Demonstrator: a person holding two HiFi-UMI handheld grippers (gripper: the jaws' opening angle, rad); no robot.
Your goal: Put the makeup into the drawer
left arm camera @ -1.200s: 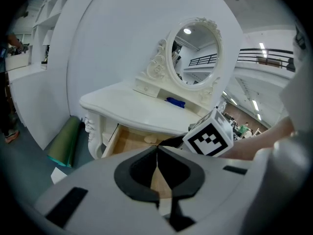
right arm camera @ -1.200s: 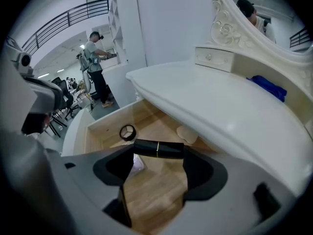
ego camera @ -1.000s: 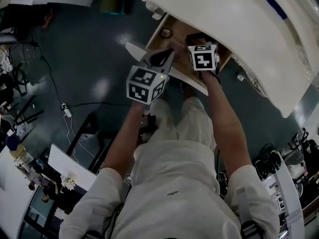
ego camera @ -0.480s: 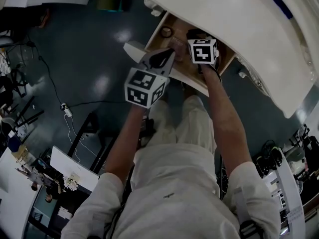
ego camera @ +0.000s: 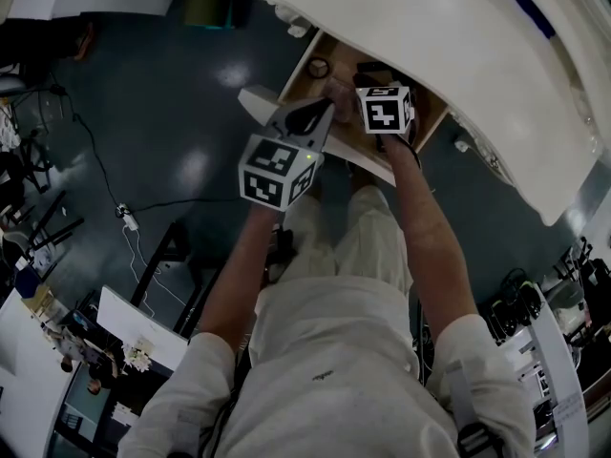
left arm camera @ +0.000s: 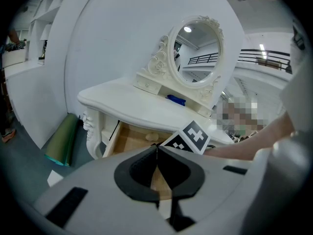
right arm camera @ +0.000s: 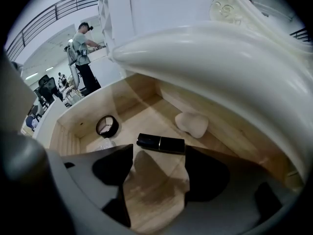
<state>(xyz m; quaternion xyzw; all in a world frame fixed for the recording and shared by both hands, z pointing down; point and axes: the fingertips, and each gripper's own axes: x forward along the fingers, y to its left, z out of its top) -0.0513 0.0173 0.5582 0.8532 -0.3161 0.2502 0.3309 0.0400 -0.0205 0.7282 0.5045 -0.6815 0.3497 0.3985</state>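
The right gripper view looks right into the open drawer [right arm camera: 68, 131]. The right gripper [right arm camera: 157, 158] has its jaws wide apart and holds nothing. Only bare wood shows between them. A black makeup tube [right arm camera: 160, 143] lies flat on the drawer floor, just past the jaw tips. A round black compact [right arm camera: 106, 126] sits toward the left wall. A pale soft puff [right arm camera: 191, 124] lies near the back.

The head view shows the drawer only small, and I cannot make out the tube there.

The left gripper view shows things the other views do not. There is an oval mirror [left arm camera: 195, 45] on the white dressing table [left arm camera: 127, 106], with a blue thing [left arm camera: 176, 100] on the tabletop below it. A green roll [left arm camera: 61, 141] lies on the floor beside the table leg. The left gripper [left arm camera: 156, 148] is squeezed closed with nothing in it, out in front of the drawer.

The table's thick edge hangs low over the drawer, so the room above is tight. The wood at the front of the drawer is free.
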